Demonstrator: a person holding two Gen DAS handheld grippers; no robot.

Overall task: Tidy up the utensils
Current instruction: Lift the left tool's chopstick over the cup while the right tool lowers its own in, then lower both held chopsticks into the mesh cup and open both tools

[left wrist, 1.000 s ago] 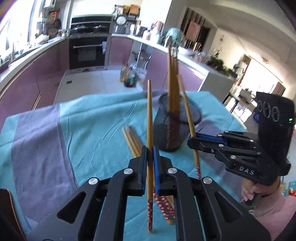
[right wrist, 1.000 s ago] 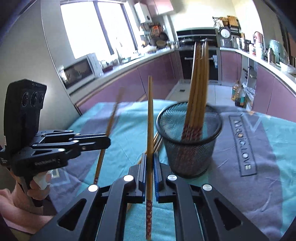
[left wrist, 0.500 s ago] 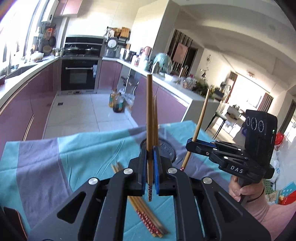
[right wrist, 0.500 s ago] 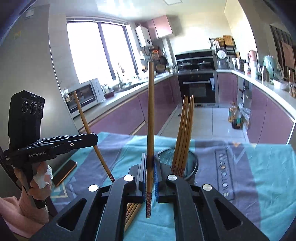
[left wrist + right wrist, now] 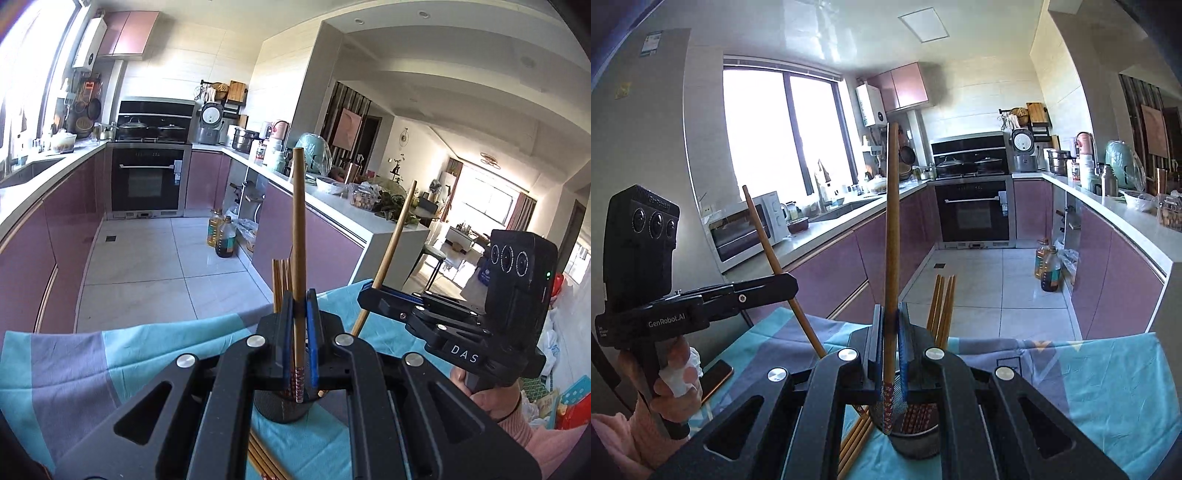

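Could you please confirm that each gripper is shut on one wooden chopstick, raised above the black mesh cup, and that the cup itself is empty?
Not quite: the black mesh cup is not empty; several wooden chopsticks stand in it, as the right wrist view shows. The rest holds: the left gripper and right gripper are each shut on one chopstick above the cup.

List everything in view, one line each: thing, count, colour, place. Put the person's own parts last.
mesh holder: one, black, on the tablecloth below both grippers.
chopsticks in holder: several, brown, standing upright.
loose chopsticks: a few, brown, lying on the cloth beside the holder.
tablecloth: one, teal and grey, covering the table.
phone: one, dark, on the cloth's left edge.
oil bottles: two, amber, on the kitchen floor.
oven: one, black, built in at the far wall.
microwave: one, white, on the counter.
left gripper: black, shut on one chopstick.
right gripper: black, shut on another chopstick.
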